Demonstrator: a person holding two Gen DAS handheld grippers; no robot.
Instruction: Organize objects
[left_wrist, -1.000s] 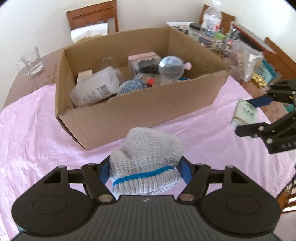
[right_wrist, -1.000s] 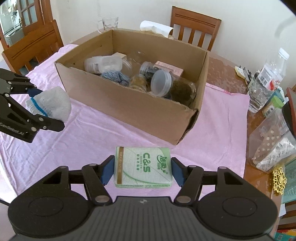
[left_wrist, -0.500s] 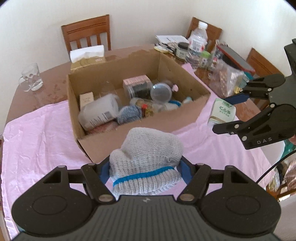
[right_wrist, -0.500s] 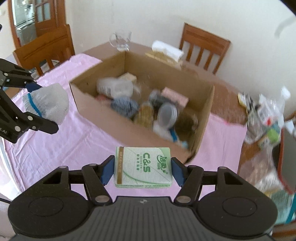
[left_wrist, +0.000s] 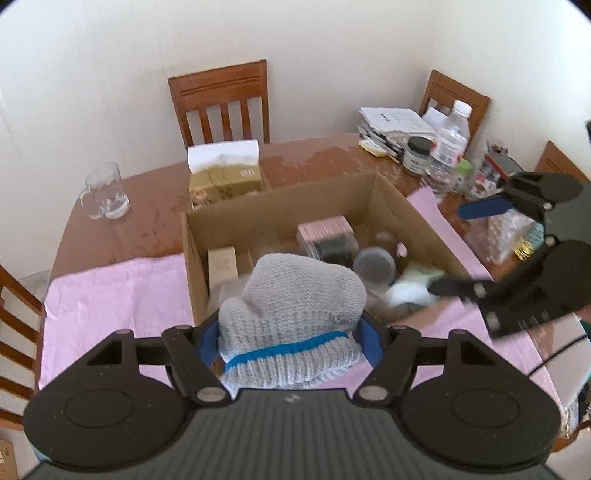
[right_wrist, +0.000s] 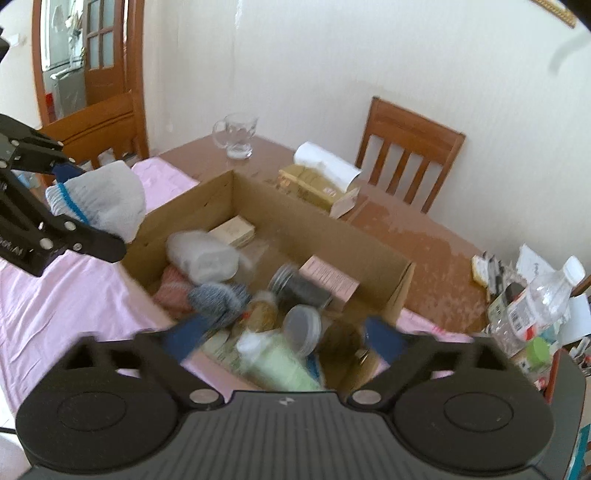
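An open cardboard box (left_wrist: 280, 199) (right_wrist: 321, 218) on the table holds jars, a white bottle and other items. My left gripper (left_wrist: 288, 336) (right_wrist: 85, 206) is shut on a grey knitted glove (left_wrist: 295, 306) (right_wrist: 107, 199) with a blue stripe, held above the box's near left corner. My right gripper (right_wrist: 286, 338) (left_wrist: 469, 247) hangs over the box's near right part with its fingers wide apart. A blurred green tissue pack (right_wrist: 280, 362) (left_wrist: 413, 286) lies loose just below them, inside the box.
A pink cloth (left_wrist: 110, 291) covers the near half of the wooden table. A glass mug (left_wrist: 105, 192) and a tissue box (left_wrist: 223, 173) stand behind the box. A water bottle (left_wrist: 450, 136), jars and papers crowd the right side. Wooden chairs ring the table.
Both grippers rose and moved forward over the box. My right gripper opened and let go of the tissue pack, which now sits blurred in the box. The glove stays gripped.
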